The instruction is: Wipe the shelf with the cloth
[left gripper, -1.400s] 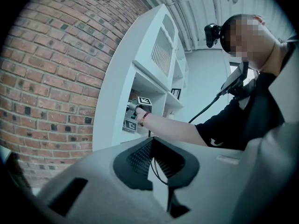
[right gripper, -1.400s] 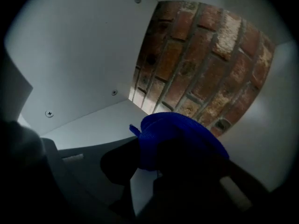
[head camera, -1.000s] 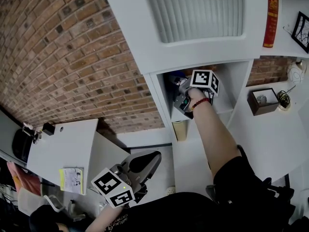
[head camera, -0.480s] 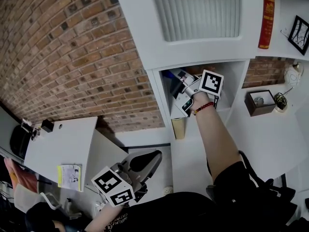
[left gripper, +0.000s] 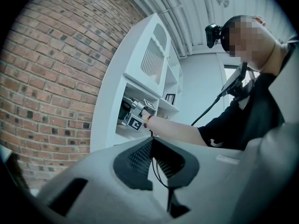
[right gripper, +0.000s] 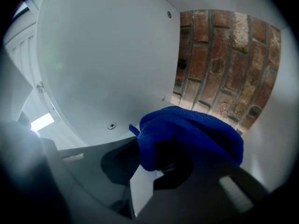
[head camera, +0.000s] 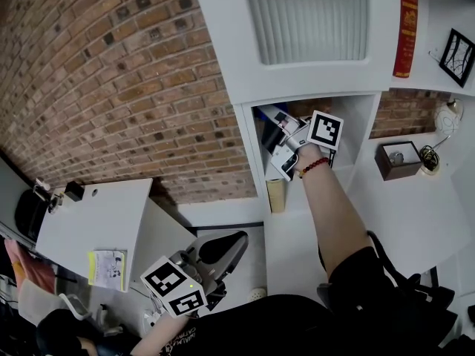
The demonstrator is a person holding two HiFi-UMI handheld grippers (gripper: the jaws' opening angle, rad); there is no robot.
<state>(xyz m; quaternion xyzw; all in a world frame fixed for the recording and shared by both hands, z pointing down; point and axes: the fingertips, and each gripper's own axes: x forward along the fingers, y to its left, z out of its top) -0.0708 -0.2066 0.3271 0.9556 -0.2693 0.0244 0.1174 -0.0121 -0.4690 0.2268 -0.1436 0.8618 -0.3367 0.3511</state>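
My R gripper point(right gripper: 156, 164) clamps the blue cloth point(right gripper: 191, 132) at 12 o'clock inside the shelf point(right gripper: 103, 55) cubby to wipe it, while the L gripper point(left gripper: 151, 146), jaws together & empty, hangs spare at 7.

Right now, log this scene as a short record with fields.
shelf: white, open compartment backed by a brick wall
right hand-held gripper: inside that compartment, jaws shut on the blue cloth
left hand-held gripper: held low, away from the shelf, jaws together, nothing between them
cloth contact: bunched over the jaw tips; cannot tell whether it touches a shelf surface
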